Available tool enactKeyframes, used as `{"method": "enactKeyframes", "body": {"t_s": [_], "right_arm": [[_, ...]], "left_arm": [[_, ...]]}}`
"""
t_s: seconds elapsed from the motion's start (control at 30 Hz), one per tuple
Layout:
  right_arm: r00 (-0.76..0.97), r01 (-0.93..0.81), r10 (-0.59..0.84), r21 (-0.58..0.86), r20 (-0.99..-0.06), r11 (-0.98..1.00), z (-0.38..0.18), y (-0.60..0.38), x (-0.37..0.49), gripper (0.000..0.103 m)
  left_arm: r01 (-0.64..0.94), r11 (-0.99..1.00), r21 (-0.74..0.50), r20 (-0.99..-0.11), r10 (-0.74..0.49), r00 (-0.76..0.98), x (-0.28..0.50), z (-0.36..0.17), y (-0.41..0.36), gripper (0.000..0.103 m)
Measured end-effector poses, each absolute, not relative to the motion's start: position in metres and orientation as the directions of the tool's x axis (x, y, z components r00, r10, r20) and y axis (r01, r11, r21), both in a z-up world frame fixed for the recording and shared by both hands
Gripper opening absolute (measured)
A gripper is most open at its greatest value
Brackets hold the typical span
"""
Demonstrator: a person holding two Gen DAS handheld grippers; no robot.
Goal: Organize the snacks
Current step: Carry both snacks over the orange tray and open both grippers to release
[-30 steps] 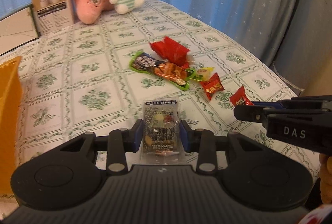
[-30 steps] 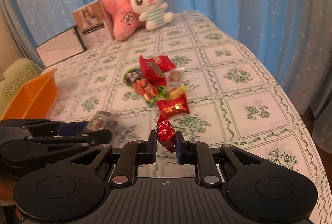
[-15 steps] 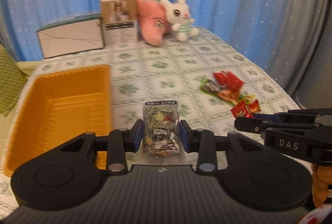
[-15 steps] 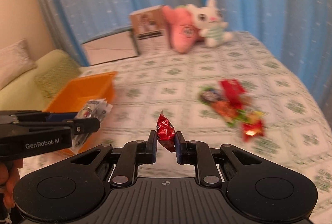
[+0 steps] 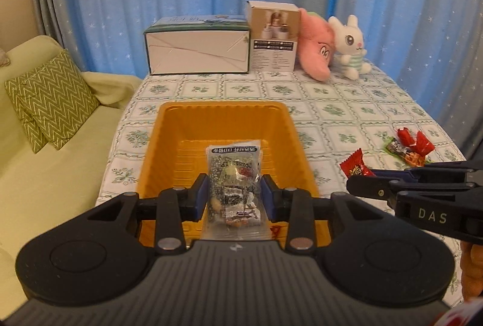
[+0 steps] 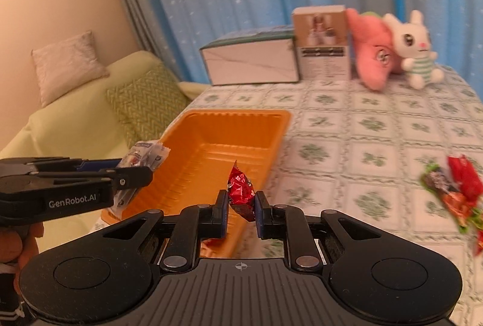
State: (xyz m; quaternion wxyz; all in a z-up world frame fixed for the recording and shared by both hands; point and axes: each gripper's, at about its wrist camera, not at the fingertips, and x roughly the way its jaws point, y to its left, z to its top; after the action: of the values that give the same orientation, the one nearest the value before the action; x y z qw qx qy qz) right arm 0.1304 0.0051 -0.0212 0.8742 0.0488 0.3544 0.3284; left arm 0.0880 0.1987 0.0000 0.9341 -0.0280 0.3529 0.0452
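The orange tray [image 5: 297, 141] on the worktop [image 5: 347, 111] shows only its bare ribbed floor. Above it, the left gripper [image 5: 235, 196] has its fingers clamped on a clear mixed-snack packet [image 5: 234, 184], long axis pointing away from the camera. The right gripper [image 6: 240, 206] pinches a red foil candy [image 6: 240, 193] upright over the tray's near-right edge.

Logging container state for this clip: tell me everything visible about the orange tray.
The orange tray is a rectangular tub of what looks like thin moulded plastic, with a rolled rim, sloped walls and a ribbed floor. It sits upright on the floral tablecloth near the edge beside the sofa. What shows of its inside looks bare. The left gripper holds a clear snack packet above it; no contact is visible.
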Motion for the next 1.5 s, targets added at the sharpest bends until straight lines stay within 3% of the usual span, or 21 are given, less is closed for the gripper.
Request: {"method": "enactKeyframes", "body": {"t_s": [0.6, 1.3, 1.37, 1.43, 1.5], "right_arm": [[0.500, -0.550, 0.589, 0.293, -0.635, 0.782, -0.039, 0.056, 0.153, 0.018], [0.487, -0.589, 0.610, 0.281, -0.625, 0.758, -0.041, 0.075, 0.154, 0.018], [0.497, -0.592, 0.606, 0.268, -0.622, 0.760, -0.041, 0.077, 0.154, 0.023], [0.502, -0.589, 0.607, 0.271, -0.615, 0.762, -0.042, 0.075, 0.153, 0.054], [0.504, -0.583, 0.615, 0.286, -0.606, 0.761, -0.041, 0.072, 0.153, 0.058]], "left_arm": [[-0.121, 0.990, -0.072, -0.735, 0.029, 0.677, 0.124, -0.040, 0.253, 0.034], [-0.158, 0.987, -0.040, -0.692, 0.086, 0.716, 0.089, -0.021, 0.264, 0.034], [-0.165, 0.986, -0.036, -0.691, 0.094, 0.716, 0.087, -0.021, 0.265, 0.037], [-0.172, 0.984, -0.043, -0.688, 0.096, 0.719, 0.085, -0.020, 0.267, 0.043], [-0.177, 0.983, -0.047, -0.685, 0.098, 0.722, 0.083, -0.020, 0.267, 0.046]]}}
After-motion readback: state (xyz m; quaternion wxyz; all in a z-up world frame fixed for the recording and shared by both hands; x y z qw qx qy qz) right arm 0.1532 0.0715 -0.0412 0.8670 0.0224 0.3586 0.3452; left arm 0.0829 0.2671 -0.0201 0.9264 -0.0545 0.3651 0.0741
